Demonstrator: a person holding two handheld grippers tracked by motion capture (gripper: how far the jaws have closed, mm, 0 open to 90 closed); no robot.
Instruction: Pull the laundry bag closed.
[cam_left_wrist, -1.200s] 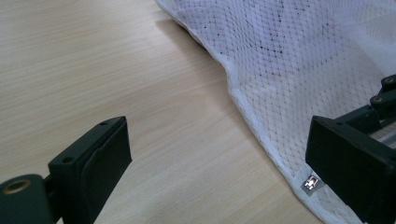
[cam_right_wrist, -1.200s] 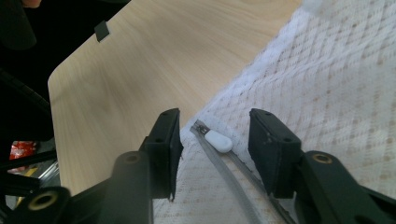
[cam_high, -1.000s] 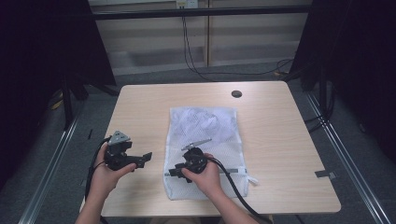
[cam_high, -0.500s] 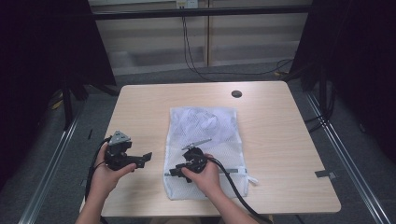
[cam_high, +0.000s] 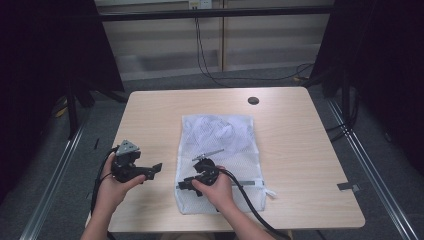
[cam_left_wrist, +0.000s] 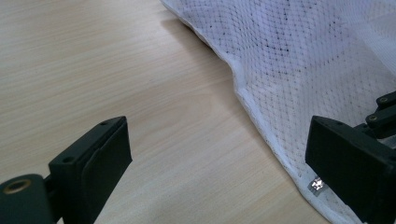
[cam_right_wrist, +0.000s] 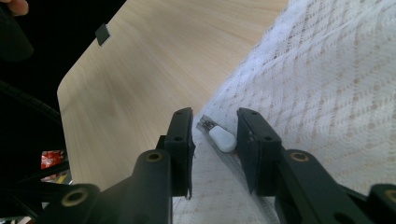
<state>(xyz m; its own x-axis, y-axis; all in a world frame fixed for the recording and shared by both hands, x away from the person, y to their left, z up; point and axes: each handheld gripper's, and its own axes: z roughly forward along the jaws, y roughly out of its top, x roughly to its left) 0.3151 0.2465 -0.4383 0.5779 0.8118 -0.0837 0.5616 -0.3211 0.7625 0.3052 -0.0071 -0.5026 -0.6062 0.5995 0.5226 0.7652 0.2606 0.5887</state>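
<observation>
Since the earlier frames almost nothing has shifted on the table (cam_high: 150, 107): both your hands sit where they were, and the white mesh laundry bag (cam_high: 220, 145) lies flat in the same spot at the middle of the tabletop, its zipper end toward you. The one change is at your right gripper (cam_high: 186, 184), whose jaws have just been closing. In the right gripper view they stand a narrow gap apart with the white zipper pull (cam_right_wrist: 222, 138) between them, lying close against one jaw, though whether the pads already press it you cannot tell from here, and a gap remains on the other side. Your left gripper (cam_high: 156, 170) hovers over bare wood just left of the bag, jaws spread wide with nothing between them; in its own view the bag's hemmed edge (cam_left_wrist: 261, 126) runs past its right jaw. Around you, a small dark round disc (cam_high: 253, 100) sits near the table's far edge, well apart from the bag. The right gripper's cable (cam_high: 245, 200) trails across the bag's near corner toward you.
</observation>
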